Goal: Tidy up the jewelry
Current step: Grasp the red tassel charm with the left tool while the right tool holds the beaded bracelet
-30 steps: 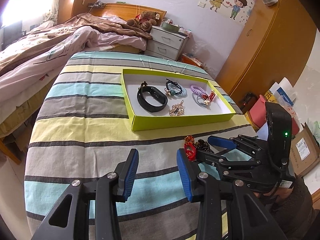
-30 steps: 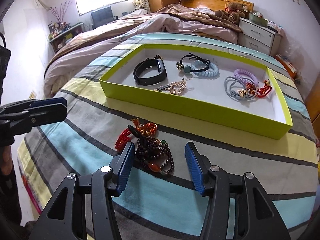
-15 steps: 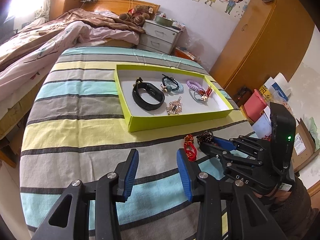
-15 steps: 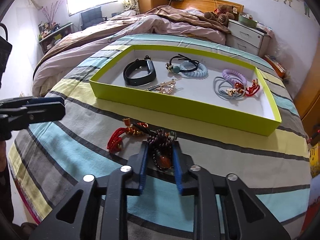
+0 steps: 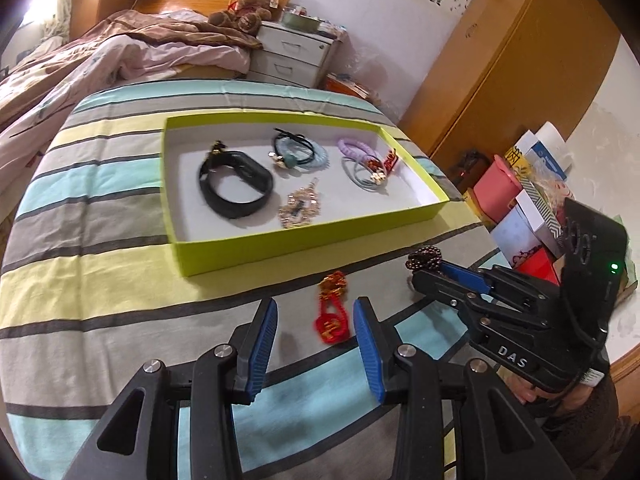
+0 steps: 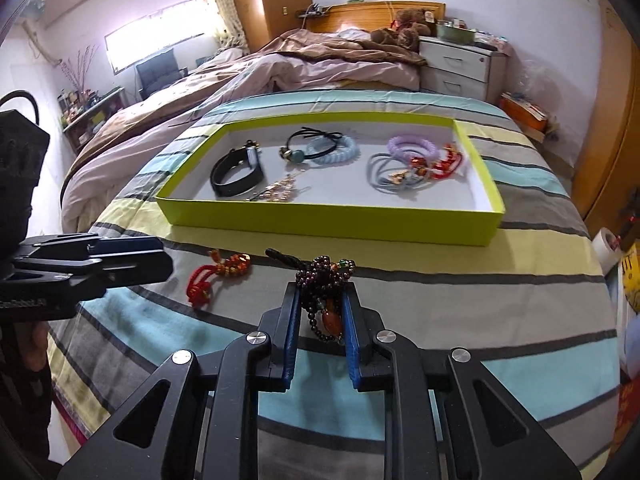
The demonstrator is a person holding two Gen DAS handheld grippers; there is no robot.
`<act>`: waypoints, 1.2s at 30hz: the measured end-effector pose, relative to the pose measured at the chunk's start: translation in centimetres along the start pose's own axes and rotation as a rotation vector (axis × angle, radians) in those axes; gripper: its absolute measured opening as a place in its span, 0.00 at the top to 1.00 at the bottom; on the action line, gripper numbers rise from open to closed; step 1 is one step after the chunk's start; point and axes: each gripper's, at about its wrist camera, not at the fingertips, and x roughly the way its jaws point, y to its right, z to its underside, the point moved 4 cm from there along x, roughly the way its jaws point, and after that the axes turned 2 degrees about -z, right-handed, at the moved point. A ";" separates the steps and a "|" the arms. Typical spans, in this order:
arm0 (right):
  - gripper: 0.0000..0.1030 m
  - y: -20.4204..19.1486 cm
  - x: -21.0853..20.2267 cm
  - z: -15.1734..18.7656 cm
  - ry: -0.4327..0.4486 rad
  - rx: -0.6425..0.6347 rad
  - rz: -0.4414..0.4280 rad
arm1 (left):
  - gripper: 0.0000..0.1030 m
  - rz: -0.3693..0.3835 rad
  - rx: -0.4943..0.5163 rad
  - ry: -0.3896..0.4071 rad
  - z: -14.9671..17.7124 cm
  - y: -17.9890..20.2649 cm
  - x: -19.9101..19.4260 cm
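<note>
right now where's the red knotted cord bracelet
The red knotted cord bracelet lies on the striped bedspread outside the green tray, near its front wall, just ahead of the open left hand-held gripper.

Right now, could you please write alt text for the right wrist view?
The right gripper holds a dark beaded bracelet in its jaws above a striped cloth. A red cord bracelet lies to its left, a green tray of jewelry beyond.
</note>
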 end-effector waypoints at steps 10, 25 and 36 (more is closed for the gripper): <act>0.80 2.4 -1.3 0.4 0.017 0.038 -0.007 | 0.62 -0.080 0.046 -0.055 -0.3 2.0 3.2; 0.80 3.3 -1.8 0.2 0.045 0.049 -0.045 | 0.62 -0.185 0.104 -0.041 -0.6 3.1 4.1; 0.80 3.8 -2.1 0.3 0.057 0.063 -0.049 | 0.77 -0.231 0.108 -0.035 -0.5 2.9 3.9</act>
